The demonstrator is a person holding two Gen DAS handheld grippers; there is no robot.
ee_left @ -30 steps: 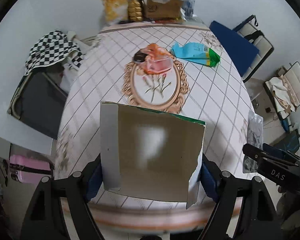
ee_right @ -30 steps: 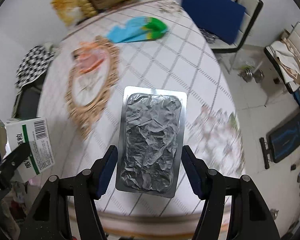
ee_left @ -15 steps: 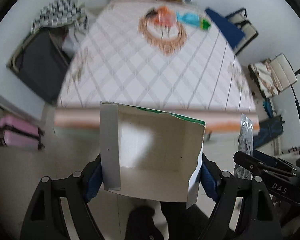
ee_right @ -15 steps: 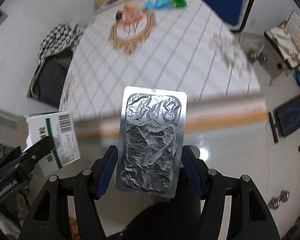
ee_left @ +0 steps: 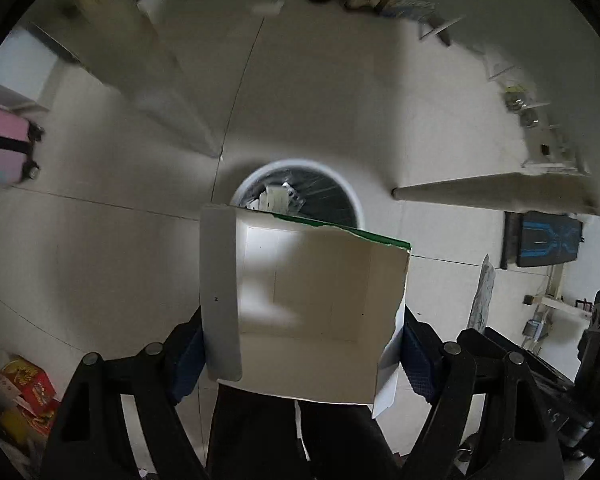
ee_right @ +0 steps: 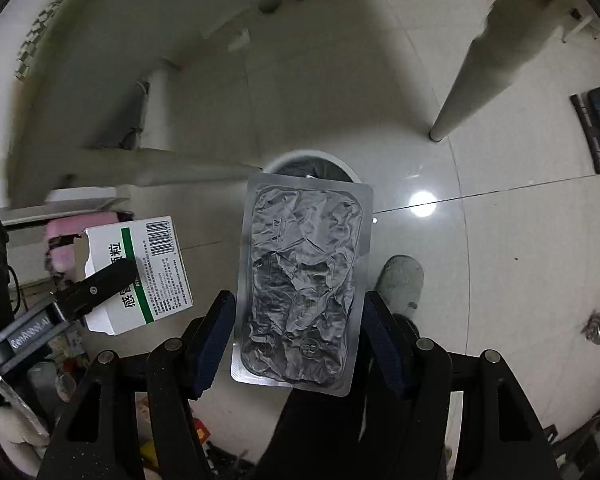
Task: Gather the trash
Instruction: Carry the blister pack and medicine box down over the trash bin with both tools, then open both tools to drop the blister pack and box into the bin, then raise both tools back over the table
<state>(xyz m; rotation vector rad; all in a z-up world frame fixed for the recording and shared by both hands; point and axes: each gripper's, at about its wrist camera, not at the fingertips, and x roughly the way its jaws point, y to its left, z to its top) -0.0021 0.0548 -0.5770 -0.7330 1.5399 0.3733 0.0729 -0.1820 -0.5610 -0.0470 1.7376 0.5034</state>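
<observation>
My left gripper (ee_left: 300,356) is shut on an open white cardboard box with a torn green edge (ee_left: 312,312); the box also shows in the right wrist view (ee_right: 140,272). My right gripper (ee_right: 298,332) is shut on a crumpled silver foil blister pack (ee_right: 304,280), seen edge-on in the left wrist view (ee_left: 482,300). Both are held above the floor, near a round white-rimmed trash bin with a dark liner (ee_left: 332,196), which holds some trash. In the right wrist view the bin (ee_right: 300,164) is partly hidden behind the pack.
White table legs stand on the tiled floor (ee_left: 460,190) (ee_right: 472,72). A pink suitcase (ee_left: 0,148) is at the left. A red box (ee_left: 28,384) lies at lower left. A person's shoe (ee_right: 400,280) is near the pack. A dark blue mat (ee_left: 544,240) lies right.
Both grippers have swung away from the patterned table top and down to the floor, and the trash bin has come into view. Both still hold their items.
</observation>
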